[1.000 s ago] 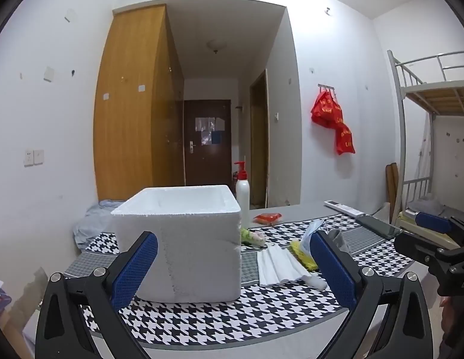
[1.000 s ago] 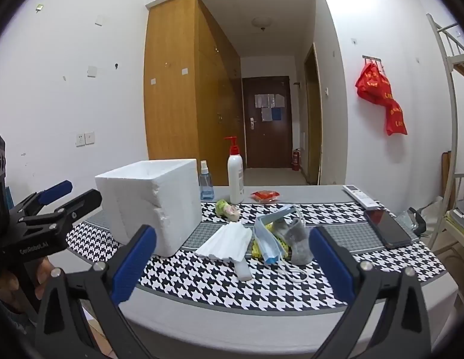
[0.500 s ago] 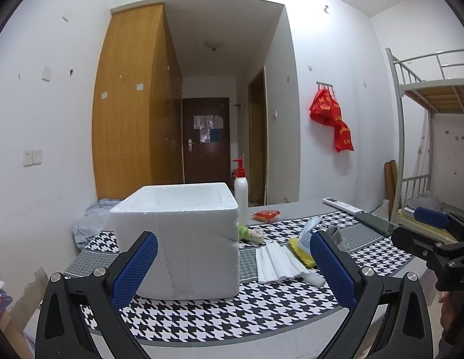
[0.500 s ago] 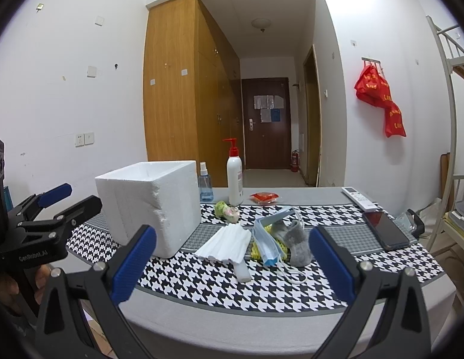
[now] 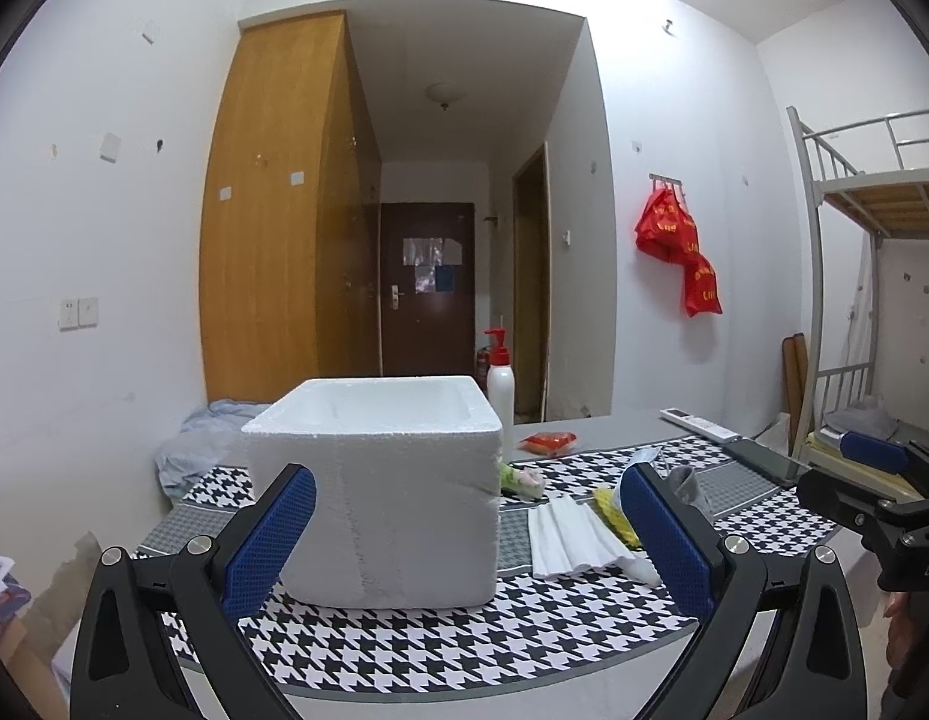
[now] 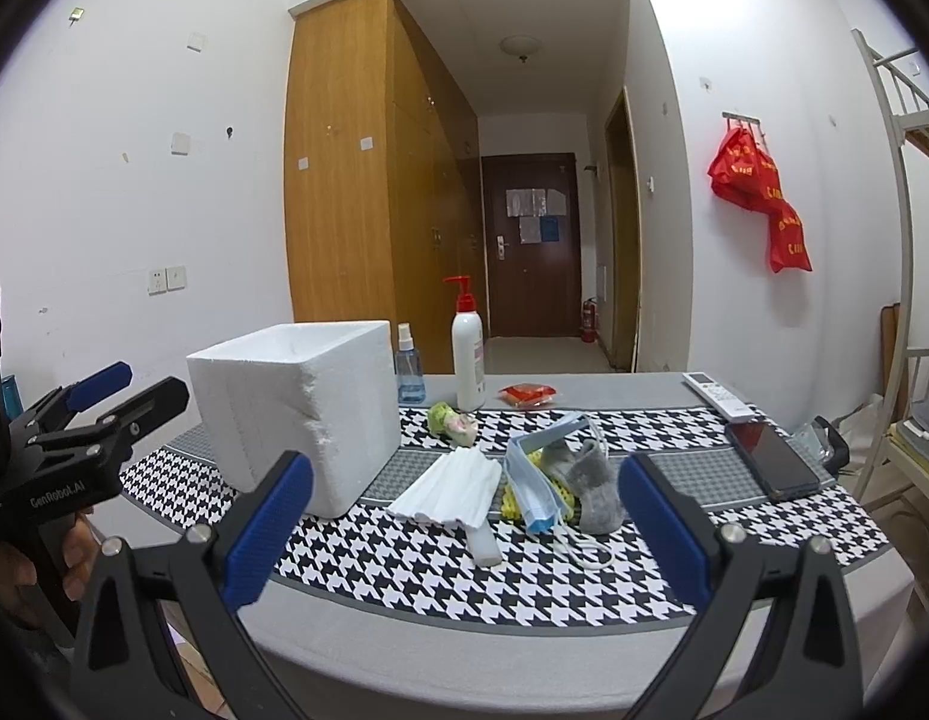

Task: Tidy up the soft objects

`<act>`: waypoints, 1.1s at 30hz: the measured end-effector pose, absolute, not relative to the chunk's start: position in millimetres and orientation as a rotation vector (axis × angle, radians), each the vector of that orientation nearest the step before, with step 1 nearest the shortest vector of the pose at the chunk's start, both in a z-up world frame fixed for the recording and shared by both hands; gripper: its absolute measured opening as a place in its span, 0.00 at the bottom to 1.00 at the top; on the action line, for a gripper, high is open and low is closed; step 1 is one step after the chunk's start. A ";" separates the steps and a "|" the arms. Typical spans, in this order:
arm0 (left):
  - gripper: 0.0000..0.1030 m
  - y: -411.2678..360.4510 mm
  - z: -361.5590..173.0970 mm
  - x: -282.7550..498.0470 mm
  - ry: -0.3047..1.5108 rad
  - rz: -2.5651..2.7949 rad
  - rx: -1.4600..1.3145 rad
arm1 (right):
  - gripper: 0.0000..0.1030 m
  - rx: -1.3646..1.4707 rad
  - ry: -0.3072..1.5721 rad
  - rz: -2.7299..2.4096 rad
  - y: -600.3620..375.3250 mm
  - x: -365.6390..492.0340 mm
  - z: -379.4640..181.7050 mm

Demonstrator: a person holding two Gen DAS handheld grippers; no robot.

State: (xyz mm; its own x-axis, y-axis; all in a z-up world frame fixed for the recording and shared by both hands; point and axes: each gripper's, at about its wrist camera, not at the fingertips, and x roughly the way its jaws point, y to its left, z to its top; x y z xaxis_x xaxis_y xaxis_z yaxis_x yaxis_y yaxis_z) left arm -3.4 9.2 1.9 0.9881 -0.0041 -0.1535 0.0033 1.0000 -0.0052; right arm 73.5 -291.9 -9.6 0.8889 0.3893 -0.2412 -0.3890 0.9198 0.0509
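A white foam box (image 5: 380, 480) (image 6: 296, 408) stands open-topped on the left of the houndstooth tablecloth (image 6: 404, 558). Right of it lie a folded white cloth (image 6: 449, 489) (image 5: 569, 537), a blue face mask (image 6: 533, 483), a grey sock (image 6: 590, 483), a yellow knitted piece (image 6: 509, 504) (image 5: 614, 516) and a small green-pink soft toy (image 6: 452, 423) (image 5: 524, 480). My left gripper (image 5: 464, 534) is open and empty, held in front of the box. My right gripper (image 6: 464, 528) is open and empty, in front of the soft pile, short of the table edge.
A red-pump lotion bottle (image 6: 467, 354), a blue spray bottle (image 6: 407, 366), a red packet (image 6: 527, 394), a white remote (image 6: 719, 395) and a black phone (image 6: 770, 459) sit on the table. A bunk bed frame (image 5: 824, 300) stands at the right.
Both grippers have risen slightly and drifted a little; the box top now shows more in the left wrist view. Nothing on the table has moved.
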 end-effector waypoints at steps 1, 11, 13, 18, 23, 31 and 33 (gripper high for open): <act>0.99 9.0 1.9 -3.1 0.157 -0.007 -0.008 | 1.00 0.002 0.251 0.403 -291.7 73.6 -9.5; 0.99 13.6 3.0 -3.8 0.156 0.003 -0.012 | 1.00 -0.004 0.251 0.409 -288.8 74.5 -9.6; 0.99 12.8 2.7 -3.4 0.159 0.004 -0.006 | 1.00 -0.006 0.251 0.409 -288.7 74.7 -9.2; 0.99 15.6 2.4 -2.7 0.166 0.003 -0.025 | 1.00 -0.007 0.252 0.409 -287.5 74.7 -9.2; 0.99 16.4 3.7 -2.5 0.162 0.010 -0.022 | 1.00 -0.013 0.250 0.412 -285.1 75.0 -8.8; 0.99 16.1 2.9 4.9 0.175 -0.021 -0.032 | 1.00 -0.019 0.261 0.412 -282.7 79.5 -9.8; 0.99 14.5 1.7 8.8 0.189 -0.030 -0.030 | 1.00 -0.020 0.264 0.407 -282.6 81.1 -9.6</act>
